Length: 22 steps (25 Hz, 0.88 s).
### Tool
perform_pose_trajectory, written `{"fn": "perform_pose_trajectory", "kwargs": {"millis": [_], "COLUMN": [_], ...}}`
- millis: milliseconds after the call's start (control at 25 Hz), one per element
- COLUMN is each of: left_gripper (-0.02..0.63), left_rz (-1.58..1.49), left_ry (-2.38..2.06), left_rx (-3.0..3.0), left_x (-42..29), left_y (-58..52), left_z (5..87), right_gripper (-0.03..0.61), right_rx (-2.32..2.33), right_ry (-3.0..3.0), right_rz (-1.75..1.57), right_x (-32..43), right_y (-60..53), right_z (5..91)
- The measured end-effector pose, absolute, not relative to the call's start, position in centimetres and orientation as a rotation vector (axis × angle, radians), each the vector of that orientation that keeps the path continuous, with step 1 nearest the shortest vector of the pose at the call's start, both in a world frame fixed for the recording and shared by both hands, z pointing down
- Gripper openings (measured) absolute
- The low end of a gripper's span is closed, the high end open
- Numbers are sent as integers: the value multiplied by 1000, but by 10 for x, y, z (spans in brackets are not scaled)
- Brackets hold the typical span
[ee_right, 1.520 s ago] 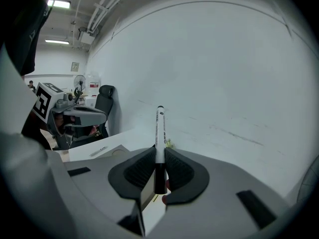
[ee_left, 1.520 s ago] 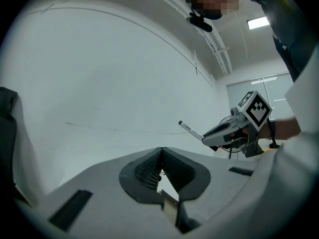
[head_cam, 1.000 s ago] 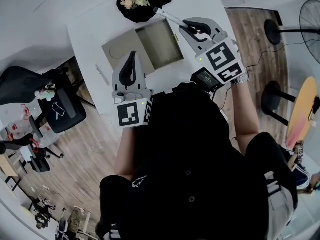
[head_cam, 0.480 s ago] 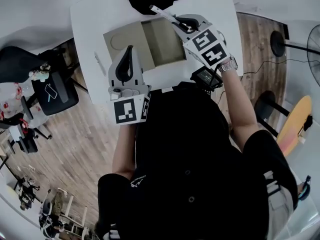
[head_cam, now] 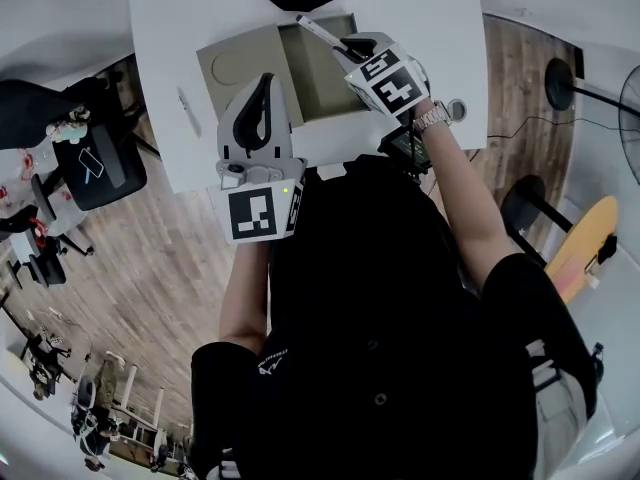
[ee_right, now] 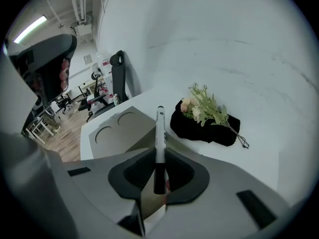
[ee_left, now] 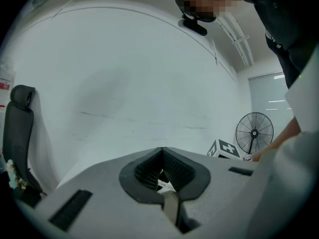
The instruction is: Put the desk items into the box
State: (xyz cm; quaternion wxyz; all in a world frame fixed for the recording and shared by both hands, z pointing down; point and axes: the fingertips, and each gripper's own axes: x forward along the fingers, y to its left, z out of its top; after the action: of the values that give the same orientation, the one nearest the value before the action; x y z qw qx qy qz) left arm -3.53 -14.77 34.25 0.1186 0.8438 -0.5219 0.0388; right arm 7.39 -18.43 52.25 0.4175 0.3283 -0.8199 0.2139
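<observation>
The left gripper (head_cam: pixel 264 88) hangs above the near edge of the table (head_cam: pixel 440 28), tilted up toward the wall, its jaws clenched together. Just beyond it lies one open box (head_cam: pixel 240 78). The right gripper (head_cam: pixel 352 46) reaches over the box's right side, grasping one marker (head_cam: pixel 320 33) that sticks out past its jaws. One flower bunch (ee_right: pixel 204 106) lies farther off.

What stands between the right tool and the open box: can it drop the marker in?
Probably yes. The right tool, shut on the marker, hangs just above the open box with nothing between them; the lid lies flat beside it.
</observation>
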Motion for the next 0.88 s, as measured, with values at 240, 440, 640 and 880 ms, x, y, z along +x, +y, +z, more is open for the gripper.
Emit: {"fn": "perform_pose_trajectory", "kwargs": {"millis": [240,440,640,880], "left_gripper": [8,8,8,8], "left_rz": [131,149,161,167], "left_ry": [-1534,-1551,-1569,-1588], "left_rx": [2430,2392,2362,2338], "left_x": [-30,-31,-35,-42], "left_y": [-150,-149,-151,-155], "left_z": [355,364,373,381], "right_gripper": [64,64,64,64], "right_rx": [797,763,758,707], "right_ry": [-1968,-1895,-1859,-1820], "right_rz": [663,726,745,773], "right_x": [73,70,68,63], "right_y": [-174,-163,-161,-154], "right_z": [568,595,615,635]}}
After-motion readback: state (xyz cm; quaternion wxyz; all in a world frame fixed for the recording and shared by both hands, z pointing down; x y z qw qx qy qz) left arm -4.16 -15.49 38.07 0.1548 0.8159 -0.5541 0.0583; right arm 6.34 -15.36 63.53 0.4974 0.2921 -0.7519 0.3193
